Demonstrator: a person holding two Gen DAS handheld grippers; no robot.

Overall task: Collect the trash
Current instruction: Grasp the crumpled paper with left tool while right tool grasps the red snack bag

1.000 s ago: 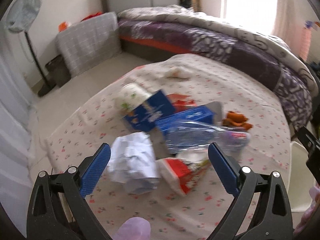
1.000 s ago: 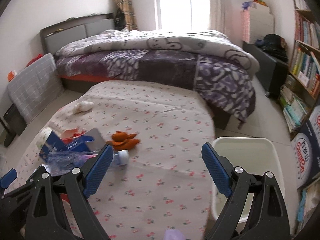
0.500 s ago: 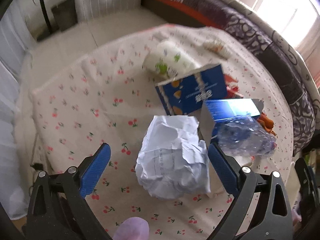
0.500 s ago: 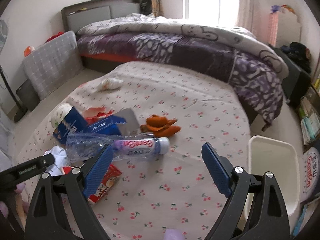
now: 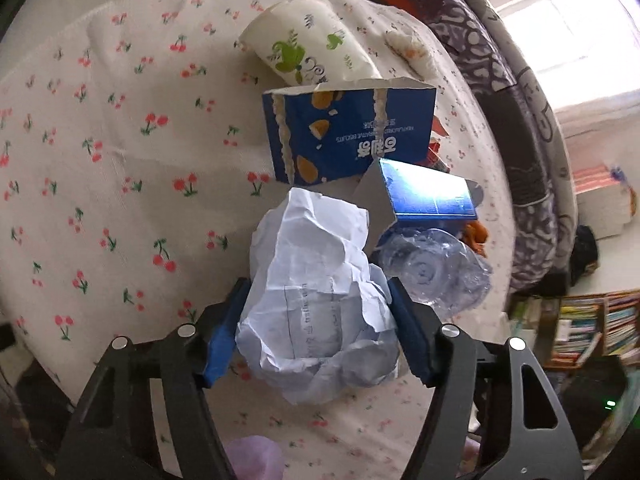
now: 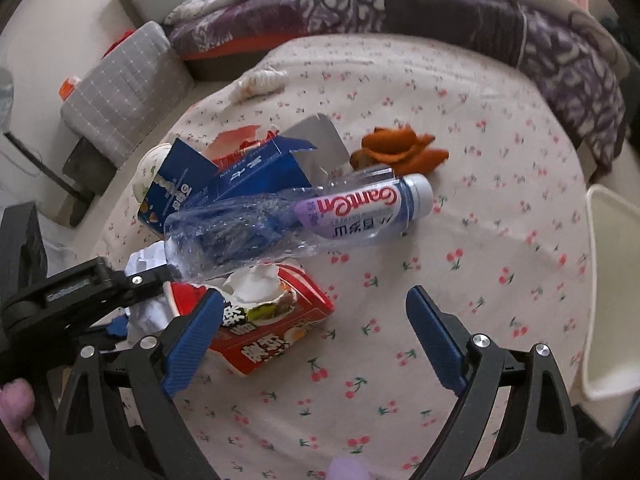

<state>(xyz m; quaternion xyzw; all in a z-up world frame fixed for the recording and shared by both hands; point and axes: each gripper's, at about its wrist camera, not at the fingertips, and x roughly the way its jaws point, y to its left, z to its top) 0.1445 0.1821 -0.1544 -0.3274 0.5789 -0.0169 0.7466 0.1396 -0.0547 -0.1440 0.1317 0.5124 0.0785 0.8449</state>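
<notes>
We note the left gripper [image 5: 316, 328] jaws have just been closing, pads now against the crumpled paper [image 5: 316, 300] mid-table [image 5: 100, 160]; the right gripper [image 6: 312, 340] hangs wide, empty, above the red carton [image 6: 272, 332].

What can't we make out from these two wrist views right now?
- Underside of the crumpled paper, left wrist view: hidden by its own bulk between the left gripper pads.
- White bin, right wrist view: cut off by the frame edge, its inside unseen.
- Red noodle carton, right wrist view: near end hidden behind a right gripper finger.
</notes>
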